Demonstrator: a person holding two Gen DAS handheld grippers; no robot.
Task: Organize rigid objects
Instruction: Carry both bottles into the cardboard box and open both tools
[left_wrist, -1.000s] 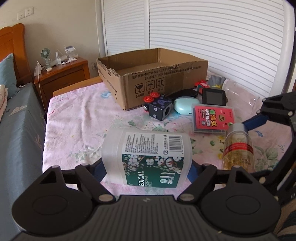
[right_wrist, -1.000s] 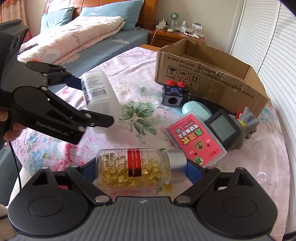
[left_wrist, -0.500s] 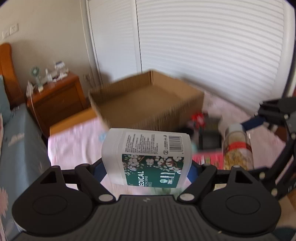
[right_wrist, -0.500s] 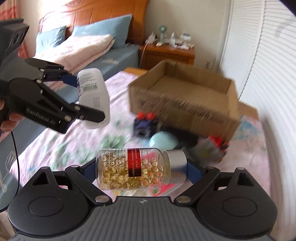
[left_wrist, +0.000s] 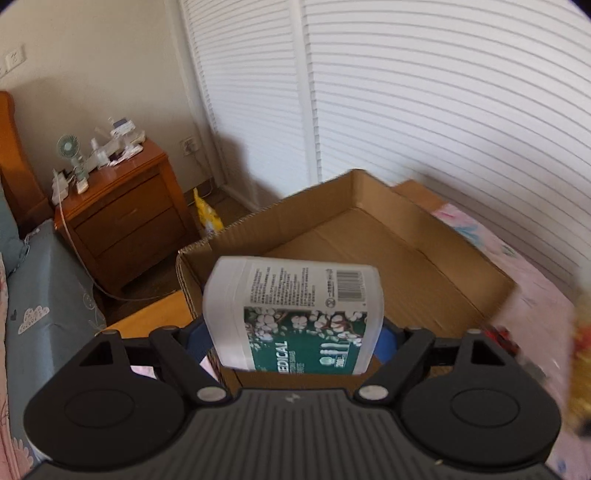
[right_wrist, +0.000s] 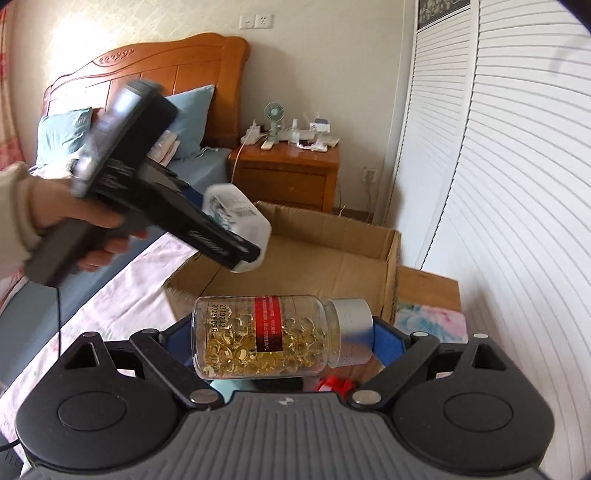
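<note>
While the left gripper (left_wrist: 293, 334) hung over the near left corner of the cardboard box (left_wrist: 424, 258), a white plastic bottle (left_wrist: 291, 310) sat crosswise between its jaws, long axis running left to right. The jaws were opening; in the left wrist view the blue pads (left_wrist: 386, 339) appeared to stand just clear of the bottle's ends, though the contact was partly hidden. The bottle's green floral label faced the camera. To the right, the right gripper (right_wrist: 282, 338) clamped a clear capsule bottle (right_wrist: 258, 336) end to end, also lying crosswise, silver cap (right_wrist: 351, 332) pointing right, base left. It was held above the table, short of the box's near wall. A hand (right_wrist: 74, 218) gripped the left tool's handle.
</note>
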